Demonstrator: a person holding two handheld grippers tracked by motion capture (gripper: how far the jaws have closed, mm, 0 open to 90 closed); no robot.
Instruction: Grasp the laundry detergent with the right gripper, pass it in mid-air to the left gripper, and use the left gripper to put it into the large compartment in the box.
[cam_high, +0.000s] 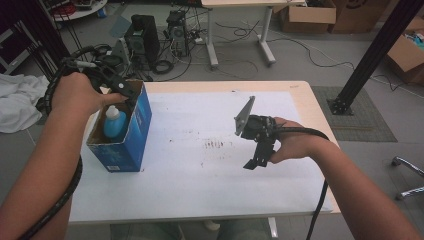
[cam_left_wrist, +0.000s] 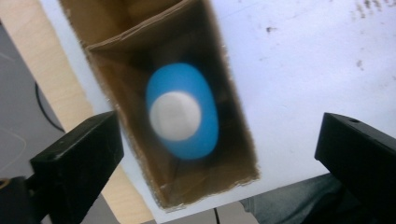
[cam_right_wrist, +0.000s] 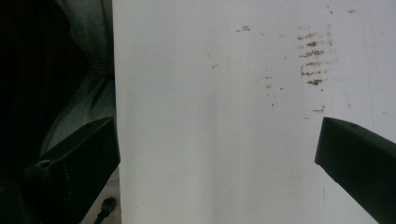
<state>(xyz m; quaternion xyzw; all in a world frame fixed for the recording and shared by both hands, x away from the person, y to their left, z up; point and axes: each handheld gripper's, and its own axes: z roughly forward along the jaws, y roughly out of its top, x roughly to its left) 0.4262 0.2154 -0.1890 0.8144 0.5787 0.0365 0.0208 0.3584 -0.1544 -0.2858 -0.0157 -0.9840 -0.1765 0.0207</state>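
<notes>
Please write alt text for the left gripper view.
A blue bottle with a white cap stands inside an open cardboard box, seen from above. The left gripper has its black jaws wide apart, clear of both.

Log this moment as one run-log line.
left tongs: open above box | blue bottle: upright inside blue box, not held | right tongs: open over white table, empty
</notes>
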